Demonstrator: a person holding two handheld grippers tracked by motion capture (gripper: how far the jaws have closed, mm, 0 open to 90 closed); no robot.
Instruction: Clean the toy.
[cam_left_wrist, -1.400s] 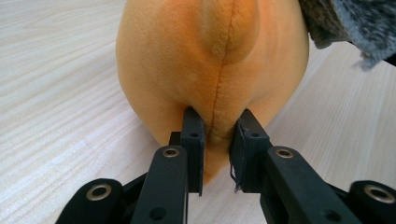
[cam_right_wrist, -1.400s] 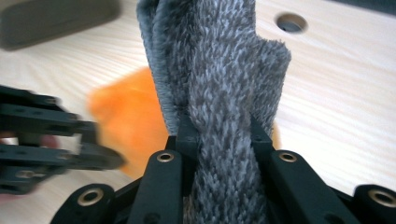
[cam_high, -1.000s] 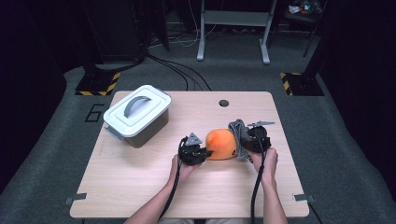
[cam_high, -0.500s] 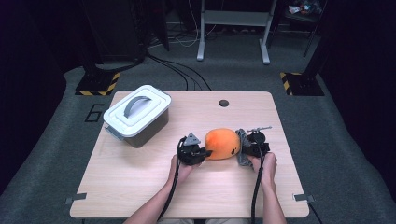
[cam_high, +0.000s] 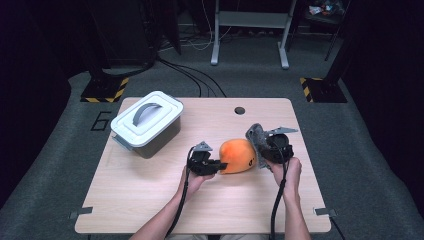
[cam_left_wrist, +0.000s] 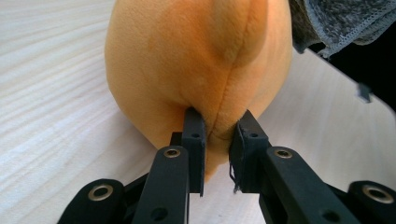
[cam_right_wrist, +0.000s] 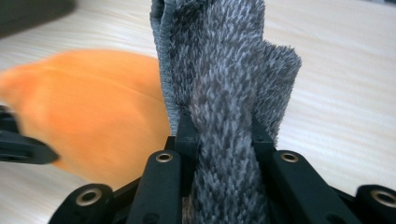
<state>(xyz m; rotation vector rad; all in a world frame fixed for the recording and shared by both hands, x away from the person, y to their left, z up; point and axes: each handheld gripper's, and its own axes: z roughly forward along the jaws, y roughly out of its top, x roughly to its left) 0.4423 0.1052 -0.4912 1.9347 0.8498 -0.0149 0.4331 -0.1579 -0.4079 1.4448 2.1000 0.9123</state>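
An orange plush toy (cam_high: 237, 156) lies on the wooden table (cam_high: 150, 200), a little right of its centre, between the two hands. The left gripper (cam_high: 218, 165) sits at the toy's 8 o'clock side in the high view; its jaws are pinched on a fold of the orange fabric along a seam, as the left gripper view shows, with the plush toy (cam_left_wrist: 196, 70) rising above the fingertips (cam_left_wrist: 194, 126) and the pale table beneath.

The right gripper (cam_high: 260, 145) is at the toy's 3 o'clock side. Its jaws are clamped on a grey cloth (cam_right_wrist: 219, 93), which stands up between them in the right gripper view, with the orange toy (cam_right_wrist: 93, 116) just behind it at 9 o'clock. In the high view the grey cloth (cam_high: 255, 134) touches the toy's right end.

A grey box (cam_high: 147, 122) with a white lid and a curved handle stands at the table's 10 o'clock corner, well apart from the toy. A small round hole (cam_high: 239, 110) sits near the far edge at 12 o'clock
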